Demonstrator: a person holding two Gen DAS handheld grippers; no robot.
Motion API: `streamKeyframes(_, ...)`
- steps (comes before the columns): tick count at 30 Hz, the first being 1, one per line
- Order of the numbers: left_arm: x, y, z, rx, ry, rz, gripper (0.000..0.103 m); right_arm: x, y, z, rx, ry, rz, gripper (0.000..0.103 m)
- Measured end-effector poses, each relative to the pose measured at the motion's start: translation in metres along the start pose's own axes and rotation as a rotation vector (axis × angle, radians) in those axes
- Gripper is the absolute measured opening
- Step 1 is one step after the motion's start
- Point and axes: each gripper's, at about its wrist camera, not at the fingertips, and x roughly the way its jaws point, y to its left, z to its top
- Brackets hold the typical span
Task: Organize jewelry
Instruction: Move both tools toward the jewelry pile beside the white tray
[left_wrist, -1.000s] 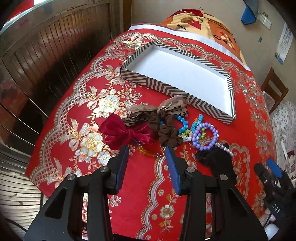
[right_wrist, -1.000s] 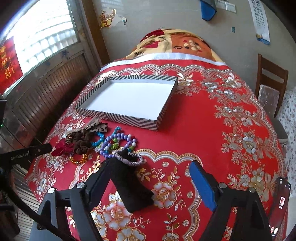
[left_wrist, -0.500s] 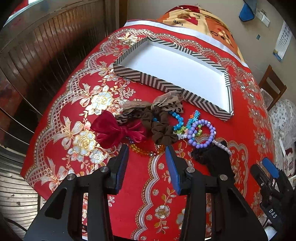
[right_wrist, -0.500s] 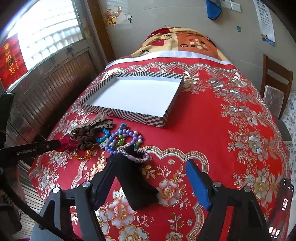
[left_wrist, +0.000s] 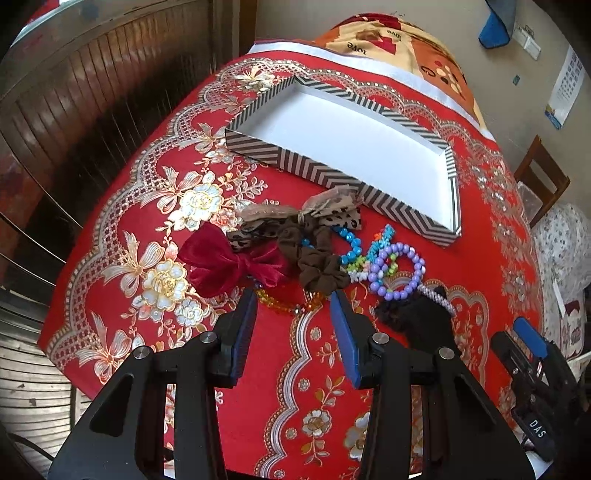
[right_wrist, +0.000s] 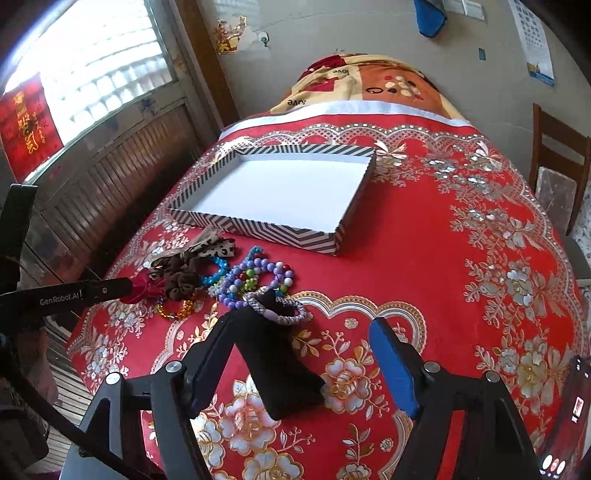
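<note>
- Jewelry pile (left_wrist: 332, 254) is seen lower in frame, nearer than a second ago.
- Left gripper (left_wrist: 293, 301), fingers apart, is brought up to the amber bead bracelet (left_wrist: 284, 303).
- Right gripper (right_wrist: 301, 332) is held wide, empty; the striped white-lined tray (left_wrist: 325, 177) remains unfilled.

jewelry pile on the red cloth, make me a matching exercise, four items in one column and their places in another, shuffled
Items
1. red bow
2. purple bracelet
3. amber bracelet
4. striped tray

Places
A. far side of the cloth, beyond the pile, nothing in it
B. right part of the pile, beside the multicolour beads
C. left end of the pile
D. near edge of the pile, just ahead of the open left gripper

Pairs: 1-C, 2-B, 3-D, 4-A
</note>
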Motion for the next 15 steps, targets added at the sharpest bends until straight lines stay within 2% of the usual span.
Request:
streamKeyframes(5,0.01,0.006,0.01,-0.041,0.015,-0.026,0.04,0.008,0.008,0.005,-0.029,0.034,0.0,0.074)
streamKeyframes(8,0.016,0.005,0.017,-0.03,0.019,-0.019,0.04,0.01,0.013,0.007,-0.059,0.028,-0.026,0.074)
streamKeyframes(15,0.027,0.007,0.022,-0.014,0.039,-0.005,0.04,0.023,0.016,0.011,-0.047,0.054,-0.008,0.074)
